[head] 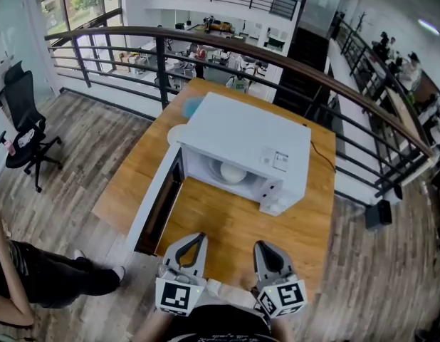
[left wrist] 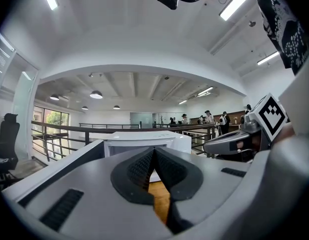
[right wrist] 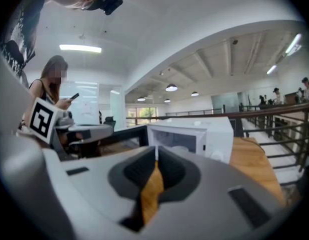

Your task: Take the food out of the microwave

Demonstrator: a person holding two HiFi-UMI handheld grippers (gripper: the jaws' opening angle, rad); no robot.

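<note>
Inside, the food's white rounded bowl (head: 231, 171) sits on the floor of the microwave's cavity, near the middle of the head view; what the bowl holds cannot be made out. The white microwave (head: 248, 144) stands on a wooden table (head: 241, 226) with its door (head: 159, 201) swung fully open toward the lower left of the frame. Behind the oven, toward the upper left, a pale round plate (head: 177, 134) and a bluish thing (head: 194, 107) lie on the tabletop, too blurred to name more closely. At the bottom edge, the left gripper (head: 200, 236) and the right gripper (head: 261, 245) hang side by side over the table's near end, well apart from the oven. Each has its jaws pressed together with nothing between them. Beyond the table runs a dark railing (head: 227, 45), and a black office chair (head: 24, 130) stands at the far left.
</note>
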